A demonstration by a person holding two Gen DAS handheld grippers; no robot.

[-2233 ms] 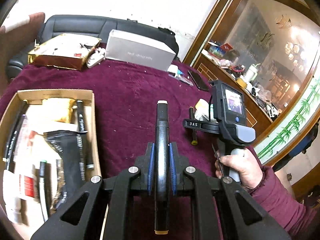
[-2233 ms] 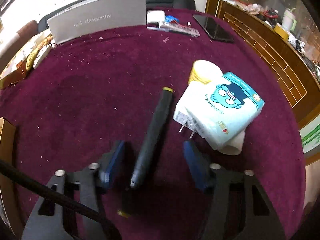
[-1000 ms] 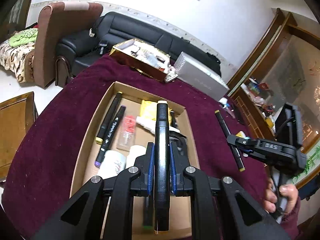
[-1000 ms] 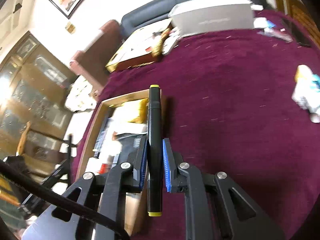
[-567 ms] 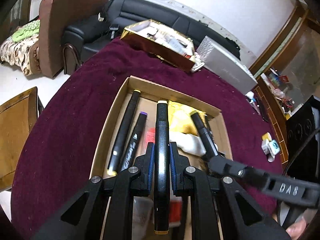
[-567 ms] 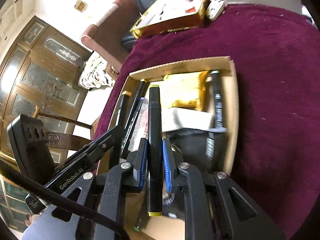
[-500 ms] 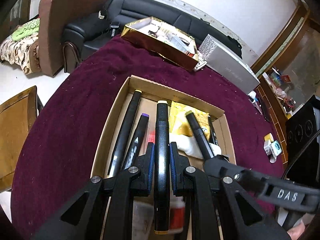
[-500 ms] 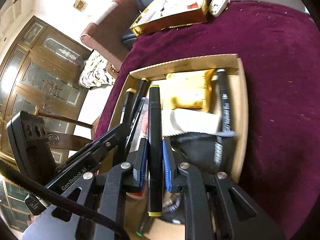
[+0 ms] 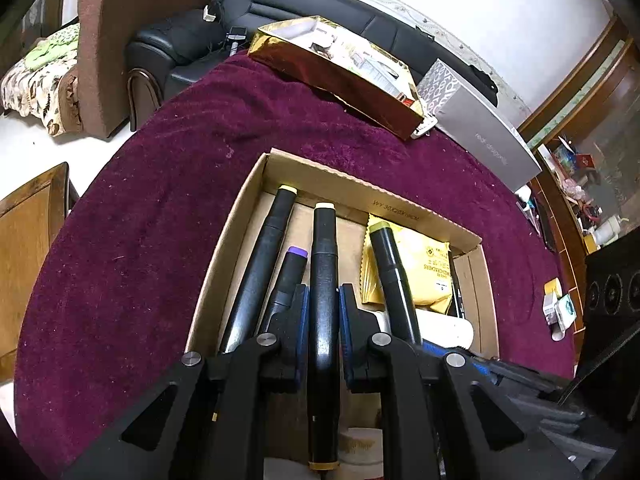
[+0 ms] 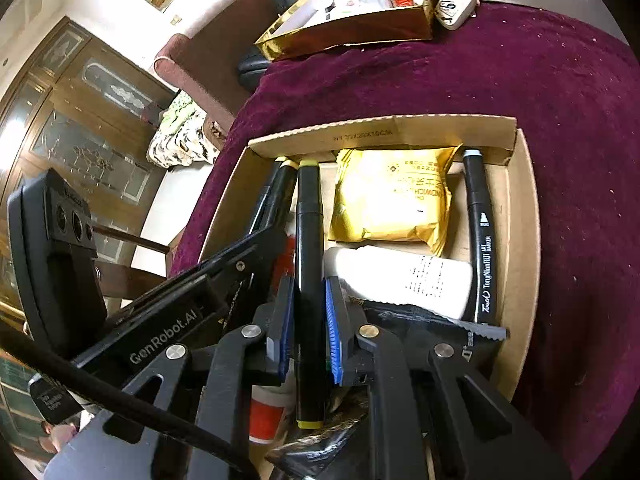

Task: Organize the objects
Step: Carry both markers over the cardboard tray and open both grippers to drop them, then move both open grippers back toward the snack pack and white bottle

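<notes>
An open cardboard box (image 9: 360, 190) (image 10: 524, 208) sits on the maroon tablecloth and holds markers, a gold snack packet (image 9: 428, 268) (image 10: 394, 196) and a white packet (image 10: 400, 280). My left gripper (image 9: 323, 300) is shut on a black marker with a cream cap (image 9: 325, 264), low inside the box beside a yellow-capped marker (image 9: 270, 248) and a purple-capped one (image 9: 290, 276). My right gripper (image 10: 309, 296) is shut on a black marker with a yellow-green cap (image 10: 309, 232), also inside the box, just right of the left gripper's body (image 10: 172, 312). That marker shows in the left view (image 9: 390, 272).
A gold tray of odds and ends (image 9: 340, 72) (image 10: 352, 20) and a grey box (image 9: 480, 128) stand at the table's far side. A tissue pack (image 9: 560, 308) lies to the right. A black marker (image 10: 480, 232) lies along the box's right wall. A sofa and armchair stand behind.
Both grippers have carried their markers from the open tablecloth over the box and down into it, side by side. Both stay shut on their markers.
</notes>
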